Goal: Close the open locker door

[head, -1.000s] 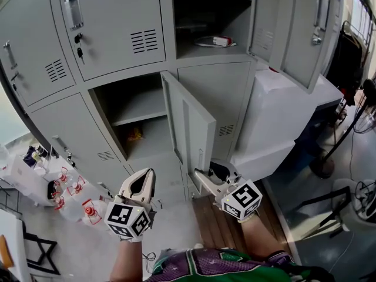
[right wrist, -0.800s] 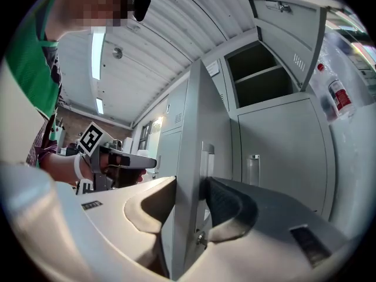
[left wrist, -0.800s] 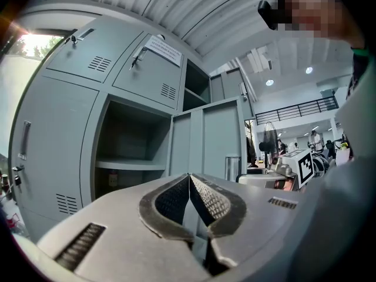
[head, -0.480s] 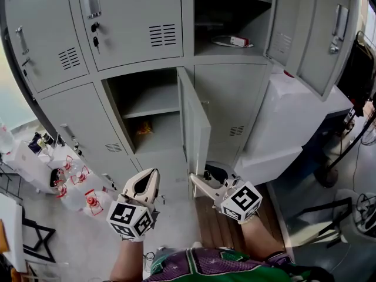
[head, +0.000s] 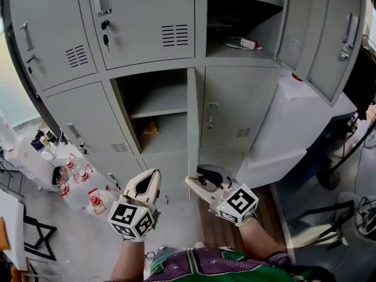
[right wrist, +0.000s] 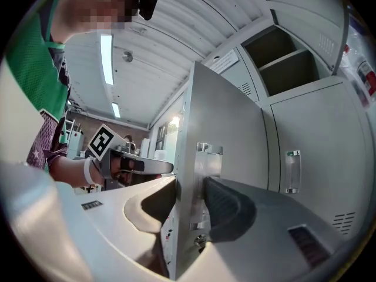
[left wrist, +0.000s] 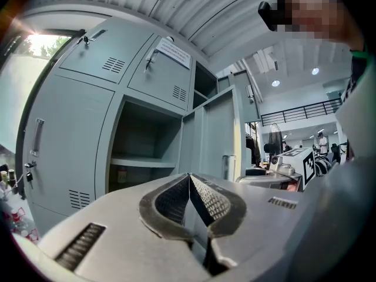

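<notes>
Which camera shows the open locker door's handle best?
The right gripper view: the handle sits close-up, mid-frame. The left gripper view shows it small; the head view shows only the door edge-on.

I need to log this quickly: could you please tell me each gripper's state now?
Left gripper: closed, empty.
Right gripper: jaws have just been closing, clamped on the locker door edge.
</notes>
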A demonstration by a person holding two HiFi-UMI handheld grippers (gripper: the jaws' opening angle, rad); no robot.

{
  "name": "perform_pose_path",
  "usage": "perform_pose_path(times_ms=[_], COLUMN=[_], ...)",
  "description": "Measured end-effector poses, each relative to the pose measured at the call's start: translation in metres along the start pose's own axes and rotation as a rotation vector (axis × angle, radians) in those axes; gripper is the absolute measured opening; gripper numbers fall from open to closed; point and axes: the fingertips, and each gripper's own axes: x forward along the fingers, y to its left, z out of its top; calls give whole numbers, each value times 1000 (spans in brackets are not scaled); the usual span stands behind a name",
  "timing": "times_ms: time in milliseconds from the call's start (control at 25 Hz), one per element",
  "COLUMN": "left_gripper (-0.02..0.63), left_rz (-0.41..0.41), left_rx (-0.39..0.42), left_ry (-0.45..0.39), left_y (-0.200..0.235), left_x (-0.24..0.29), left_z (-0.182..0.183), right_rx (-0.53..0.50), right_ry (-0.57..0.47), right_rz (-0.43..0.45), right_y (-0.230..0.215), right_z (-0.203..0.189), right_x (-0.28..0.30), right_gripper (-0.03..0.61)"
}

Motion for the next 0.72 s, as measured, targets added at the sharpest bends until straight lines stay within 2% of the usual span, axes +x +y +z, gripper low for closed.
perform_pose_path(times_ms=[360, 720], left_gripper=[23, 23], left_rz=[16, 50], left_rx=[-21, -20], left_ry=[11, -21], left_y=[35, 82], left_x=[-15, -38], left_z=[5, 23], right_rx=[31, 41], right_ry=[3, 30], right_rz=[11, -41], right_y=[13, 22], right_z=[1, 1], right_x=[33, 67], right_gripper=[146, 147])
